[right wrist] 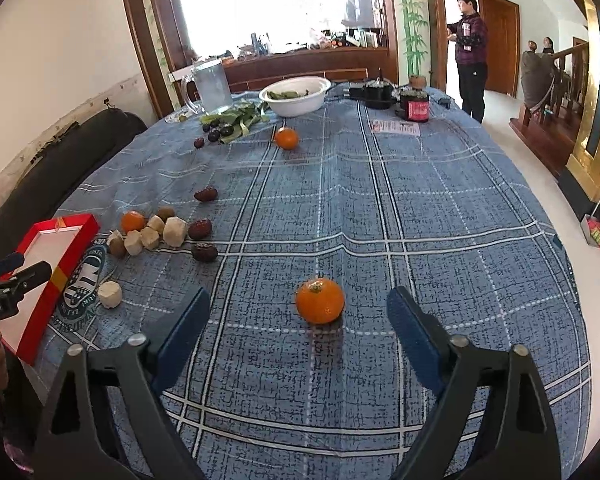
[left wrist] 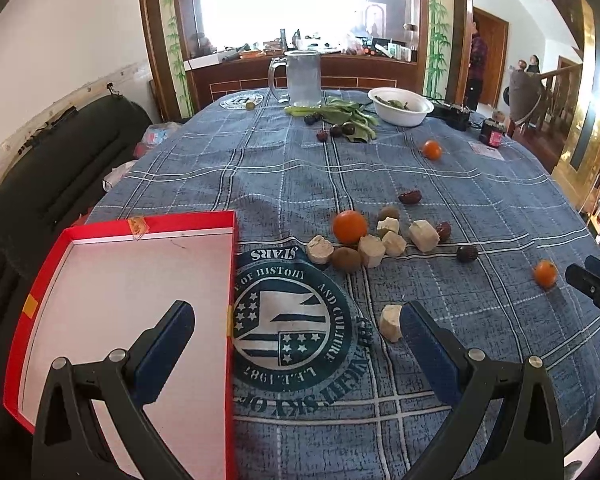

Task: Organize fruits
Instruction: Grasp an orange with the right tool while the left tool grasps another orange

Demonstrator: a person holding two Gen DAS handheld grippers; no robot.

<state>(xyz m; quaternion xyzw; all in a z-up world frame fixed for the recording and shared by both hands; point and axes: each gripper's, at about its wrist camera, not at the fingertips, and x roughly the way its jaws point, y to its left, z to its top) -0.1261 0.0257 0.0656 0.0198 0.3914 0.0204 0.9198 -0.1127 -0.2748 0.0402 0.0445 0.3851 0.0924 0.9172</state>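
An empty red box (left wrist: 132, 272) with a white inside sits at the table's left; it shows again as the red box (right wrist: 48, 264) in the right wrist view. My left gripper (left wrist: 296, 320) is open, its left finger over the box, its right finger beside a pale chunk (left wrist: 392, 322). My right gripper (right wrist: 300, 308) is open just short of a mandarin (right wrist: 320, 300), which lies apart from both fingers. A cluster (left wrist: 372, 236) of one mandarin, kiwis, pale chunks and red dates lies mid-table. Another mandarin (left wrist: 432, 149) lies farther back.
At the far end stand a glass jug (left wrist: 300, 78), a white bowl (left wrist: 400, 106), green leaves with dark plums (left wrist: 340, 120), a black device and a dark jar (right wrist: 415, 106). A black sofa (left wrist: 48, 184) runs along the left. A person (right wrist: 470, 48) stands by the doorway.
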